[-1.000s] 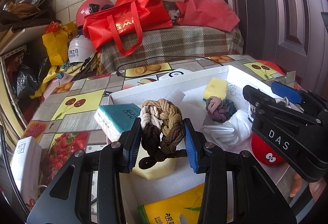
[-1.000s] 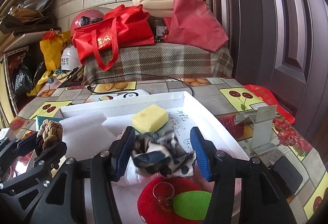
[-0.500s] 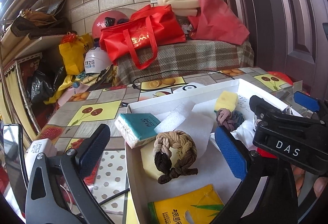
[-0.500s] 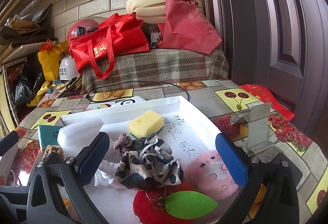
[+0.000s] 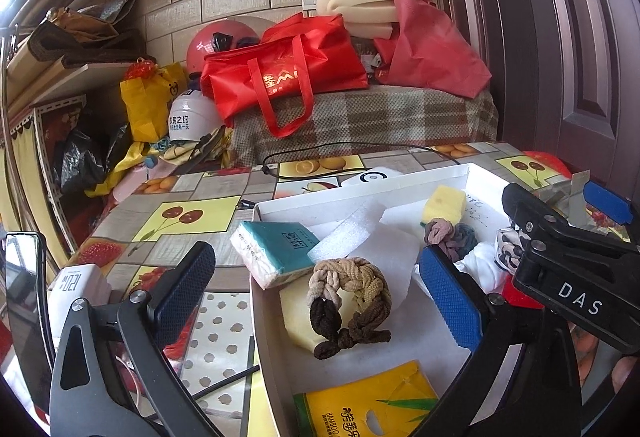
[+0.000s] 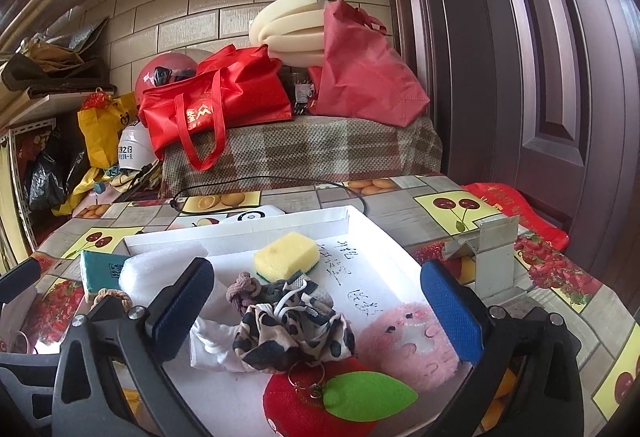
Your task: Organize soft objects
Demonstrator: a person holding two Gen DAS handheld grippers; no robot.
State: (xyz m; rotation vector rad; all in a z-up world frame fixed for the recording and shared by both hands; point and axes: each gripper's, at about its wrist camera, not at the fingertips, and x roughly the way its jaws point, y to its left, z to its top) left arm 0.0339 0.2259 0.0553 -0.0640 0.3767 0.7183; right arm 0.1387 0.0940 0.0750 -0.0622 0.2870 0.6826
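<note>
A white tray (image 5: pixel 360 193) (image 6: pixel 372 233) holds the soft things. A brown braided hair tie (image 5: pixel 346 301) lies in it on a pale sponge, between the wide-open fingers of my left gripper (image 5: pixel 316 297). A leopard-print scrunchie (image 6: pixel 292 333) lies on a white cloth in the tray, between the wide-open fingers of my right gripper (image 6: pixel 316 309). Both grippers are empty. A yellow sponge (image 6: pixel 286 257) (image 5: pixel 444 203), a mauve knotted hair tie (image 5: pixel 448 237) (image 6: pixel 242 291), a pink plush (image 6: pixel 408 345) and a red apple plush (image 6: pixel 320 405) also lie in the tray.
A teal tissue pack (image 5: pixel 276 245) leans on the tray's left rim. A yellow bamboo tissue pack (image 5: pixel 368 405) lies at the tray's near end. A metal bracket (image 6: pixel 486 257) stands right of the tray. A white device (image 5: pixel 78 289) sits left. Red bags (image 5: pixel 280 73) are behind.
Both grippers opened wide and drew back. The left let go of the braided hair tie and the right let go of the leopard scrunchie; both now lie in the tray.
</note>
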